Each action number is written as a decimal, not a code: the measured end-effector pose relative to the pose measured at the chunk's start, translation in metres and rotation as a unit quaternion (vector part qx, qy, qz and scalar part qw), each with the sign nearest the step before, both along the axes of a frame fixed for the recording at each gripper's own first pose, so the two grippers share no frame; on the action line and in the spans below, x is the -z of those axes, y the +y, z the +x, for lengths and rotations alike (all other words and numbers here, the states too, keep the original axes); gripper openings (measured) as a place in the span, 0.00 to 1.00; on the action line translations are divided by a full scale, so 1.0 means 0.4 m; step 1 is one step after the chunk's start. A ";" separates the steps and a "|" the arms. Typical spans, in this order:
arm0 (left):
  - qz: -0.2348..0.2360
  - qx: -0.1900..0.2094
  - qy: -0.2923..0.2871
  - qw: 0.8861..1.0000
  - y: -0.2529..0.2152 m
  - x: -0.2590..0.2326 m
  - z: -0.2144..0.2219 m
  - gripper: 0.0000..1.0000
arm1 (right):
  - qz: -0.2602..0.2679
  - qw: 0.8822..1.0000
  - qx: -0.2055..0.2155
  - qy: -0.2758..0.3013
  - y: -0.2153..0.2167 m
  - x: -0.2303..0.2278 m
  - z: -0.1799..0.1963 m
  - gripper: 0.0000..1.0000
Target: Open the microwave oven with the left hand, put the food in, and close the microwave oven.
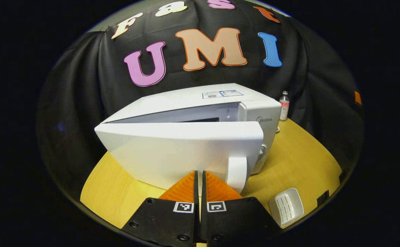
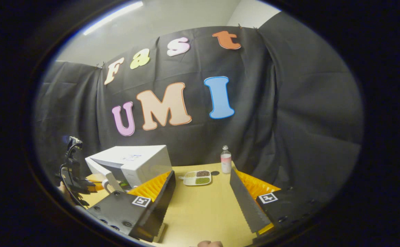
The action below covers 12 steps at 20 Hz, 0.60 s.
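Swinging the microwave door point(image 1: 182, 151) partway open at centre frame, I hold my left gripper point(image 1: 200, 181) clenched, empty, jaws together beside the handle point(image 1: 236, 171). My right gripper point(image 2: 200, 192) waits with jaws spread, facing the food tray point(image 2: 197, 178) mid-frame on the surface point(image 2: 203, 212).

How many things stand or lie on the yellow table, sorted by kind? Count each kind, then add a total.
Microwave: 1
Bottle: 1
Food tray: 1
White ribbed piece: 1
Total: 4
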<state>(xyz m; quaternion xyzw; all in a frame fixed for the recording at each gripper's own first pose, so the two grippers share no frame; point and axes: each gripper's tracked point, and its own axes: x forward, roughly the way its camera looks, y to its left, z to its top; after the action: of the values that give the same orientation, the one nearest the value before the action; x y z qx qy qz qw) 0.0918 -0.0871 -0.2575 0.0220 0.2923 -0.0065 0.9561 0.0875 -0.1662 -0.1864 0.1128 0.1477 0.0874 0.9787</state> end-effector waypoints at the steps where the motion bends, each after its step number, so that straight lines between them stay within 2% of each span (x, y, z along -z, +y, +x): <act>1: -0.004 0.001 0.000 1.000 -0.003 0.000 0.010 0.00 | -0.002 1.000 0.001 0.002 -0.005 0.001 -0.002 0.87; 10: -0.022 0.008 -0.013 1.000 -0.029 -0.017 0.084 0.00 | -0.009 1.000 0.009 0.006 -0.011 -0.010 -0.045 0.87; 11: -0.022 0.013 -0.018 1.000 -0.036 -0.025 0.095 0.00 | -0.009 1.000 0.011 0.004 -0.010 -0.014 -0.047 0.97; 12: -0.021 0.016 -0.021 0.999 -0.042 -0.032 0.103 0.00 | -0.008 1.000 0.013 0.004 -0.014 -0.019 -0.049 0.97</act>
<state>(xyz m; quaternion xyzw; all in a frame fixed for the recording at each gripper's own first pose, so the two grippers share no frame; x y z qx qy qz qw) 0.1330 -0.1039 -0.2448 0.0065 0.2715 -0.0280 0.9620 0.0680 -0.1717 -0.1789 0.1071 0.1504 0.0732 0.9801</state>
